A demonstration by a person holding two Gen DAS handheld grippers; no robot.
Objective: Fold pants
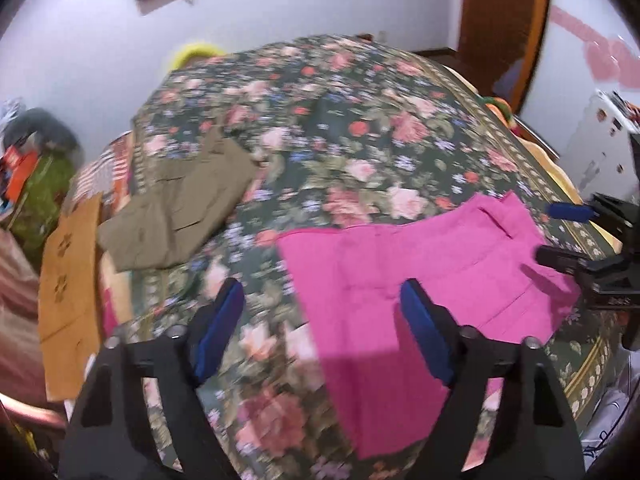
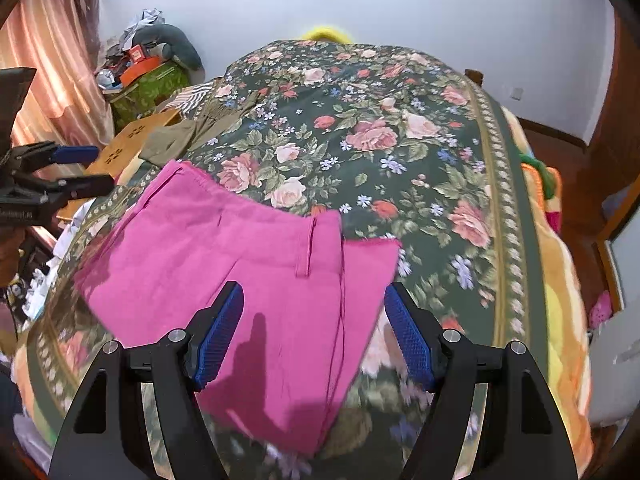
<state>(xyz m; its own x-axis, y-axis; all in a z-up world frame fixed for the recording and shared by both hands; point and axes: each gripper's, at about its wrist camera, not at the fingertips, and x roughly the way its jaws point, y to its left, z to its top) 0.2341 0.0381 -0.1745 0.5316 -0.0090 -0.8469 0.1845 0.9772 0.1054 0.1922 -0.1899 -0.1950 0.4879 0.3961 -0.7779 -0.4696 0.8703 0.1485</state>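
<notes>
Pink pants [image 1: 420, 276] lie folded flat on the floral bedspread [image 1: 340, 120], near its front edge; they also show in the right wrist view [image 2: 240, 264]. My left gripper [image 1: 322, 296] is open and empty, above the pants' left part. My right gripper [image 2: 314, 300] is open and empty, above the pants near the waistband end. The right gripper shows at the right edge of the left wrist view [image 1: 556, 232]. The left gripper shows at the left edge of the right wrist view [image 2: 94, 170].
Folded olive-green pants [image 1: 180, 208] lie at the bed's left side, also in the right wrist view [image 2: 188, 136]. An orange-brown stool [image 1: 70, 280] stands left of the bed. Clutter [image 2: 148, 68] is piled by the far wall. A wooden door [image 1: 500, 20] is at the far right.
</notes>
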